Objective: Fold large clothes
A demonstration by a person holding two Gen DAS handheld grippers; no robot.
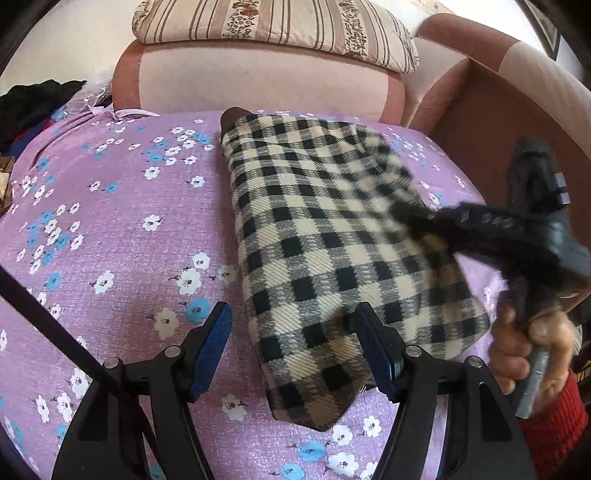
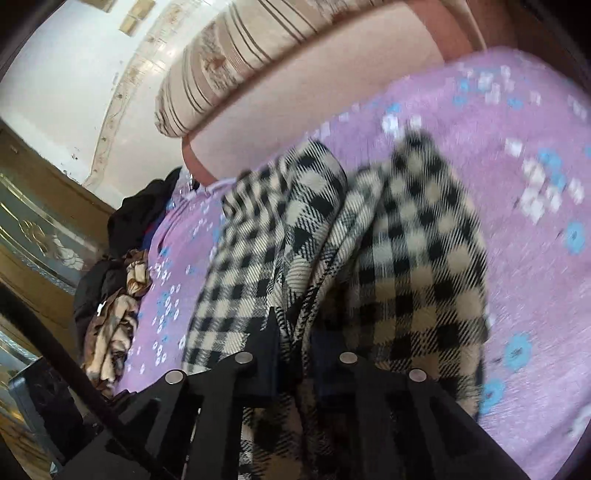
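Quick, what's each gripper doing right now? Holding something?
Left gripper: open, holding nothing; the checked garment lies between its fingers, not pinched.
Right gripper: closed on a fold of the checked garment.

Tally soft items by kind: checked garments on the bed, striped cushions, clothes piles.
Checked garment: 1
Striped cushion: 1
Clothes pile at the bed's edge: 1
Total: 3
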